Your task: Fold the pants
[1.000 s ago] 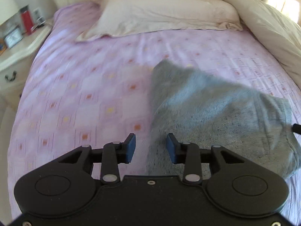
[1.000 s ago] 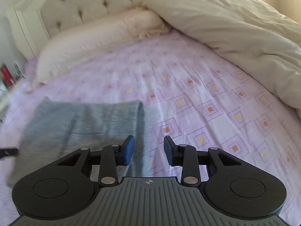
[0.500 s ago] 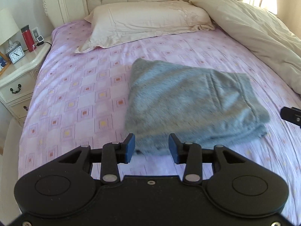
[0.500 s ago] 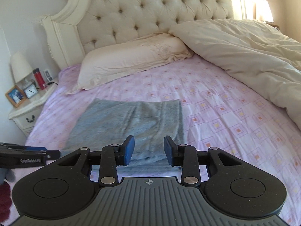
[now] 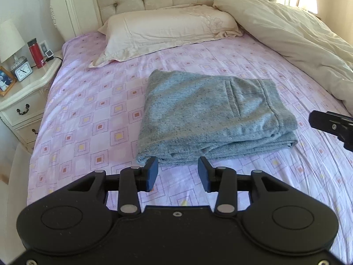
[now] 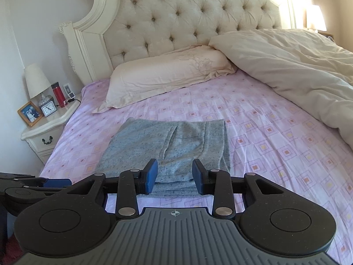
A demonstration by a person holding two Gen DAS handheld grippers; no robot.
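Observation:
Grey pants point(image 5: 209, 114) lie folded into a compact stack on the pink patterned bed sheet point(image 5: 88, 121); the same pants point(image 6: 172, 145) show in the right wrist view. My left gripper point(image 5: 177, 173) hangs open just short of the stack's near edge, nothing between its blue pads. My right gripper point(image 6: 174, 175) is open too, above and short of the stack's near edge, holding nothing. The right gripper's tip point(image 5: 331, 125) shows at the right edge of the left wrist view, clear of the cloth. The left gripper point(image 6: 33, 185) appears low at the left of the right wrist view.
A cream pillow point(image 5: 167, 33) lies at the tufted headboard point(image 6: 187, 15). A bunched cream duvet point(image 5: 297, 44) covers the bed's right side. A white nightstand point(image 5: 24, 88) on the left carries a lamp, clock, photo frame and red bottle point(image 5: 35, 53).
Both grippers have drawn back and risen away from the pants. The cloth, earlier blurred and close under the fingers, now lies still as a folded stack farther off.

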